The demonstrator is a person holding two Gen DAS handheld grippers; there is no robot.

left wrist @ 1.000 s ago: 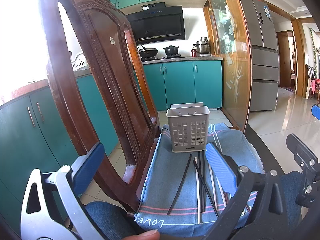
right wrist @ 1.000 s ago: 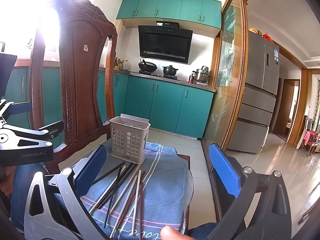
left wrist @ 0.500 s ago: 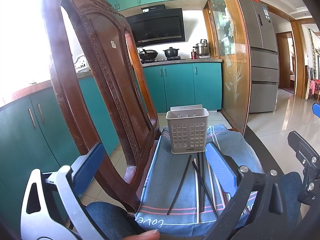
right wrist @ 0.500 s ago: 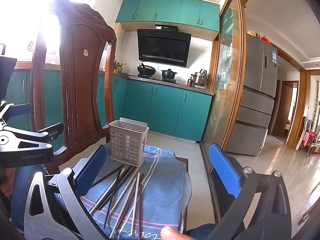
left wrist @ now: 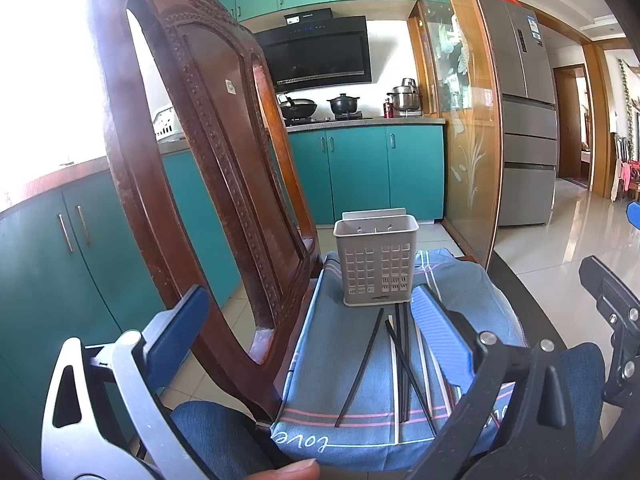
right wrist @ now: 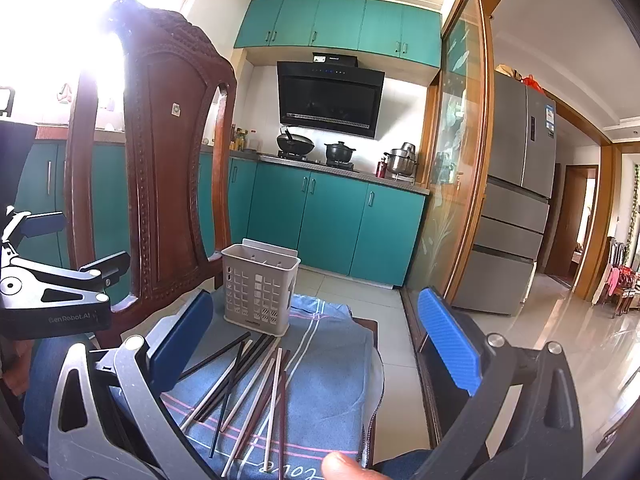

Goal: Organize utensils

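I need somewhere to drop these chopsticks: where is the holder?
The grey slotted holder stands upright at the far end of the blue cloth, just beyond the loose chopsticks, beside the wooden chair back.

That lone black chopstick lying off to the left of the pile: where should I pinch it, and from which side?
Take the black chopstick near its middle, coming straight down from above with the left gripper, jaws across its length. It lies flat on the blue cloth, apart from the other chopsticks, so its sides look free.
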